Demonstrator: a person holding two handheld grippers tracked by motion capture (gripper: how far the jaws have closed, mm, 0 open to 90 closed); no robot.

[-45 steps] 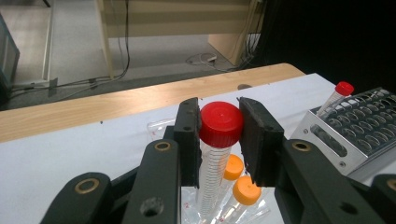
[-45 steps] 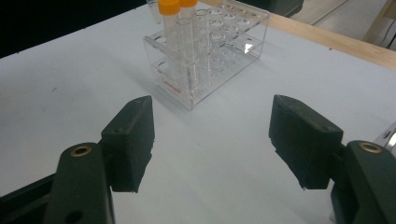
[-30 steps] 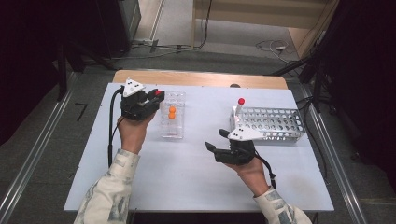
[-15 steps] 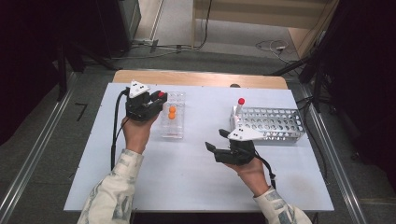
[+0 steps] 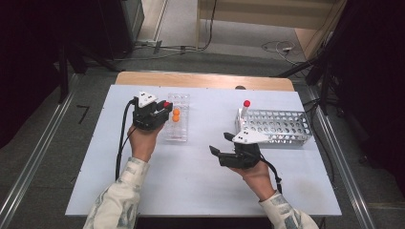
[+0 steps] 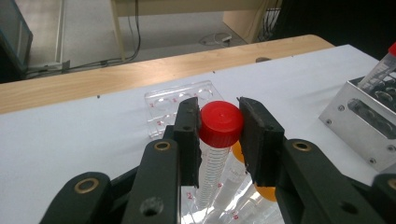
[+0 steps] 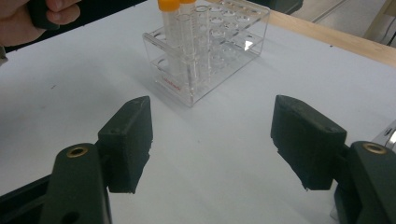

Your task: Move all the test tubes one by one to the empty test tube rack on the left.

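My left gripper [image 6: 219, 128] is shut on a red-capped clear tube [image 6: 218, 140], the pads pressing its cap from both sides. The tube hangs upright over the clear plastic rack [image 5: 176, 125], beside two orange-capped tubes [image 5: 175, 115] that stand in it. In the high view the left gripper [image 5: 165, 107] sits at the rack's left edge. My right gripper [image 7: 212, 144] stands open above bare table, nothing between its jaws; in the high view the right gripper [image 5: 220, 145] lies near the metal rack [image 5: 279, 126]. Another red-capped tube [image 5: 244, 110] stands in that metal rack's left end.
The white table [image 5: 200, 181] has a wooden strip [image 5: 205, 81] along its far edge. The clear rack [image 7: 210, 42] stands ahead of my right gripper. Cables trail on the floor beyond the table.
My left hand has sunk a little with the red-capped tube, toward the clear rack. The right hand has kept still.
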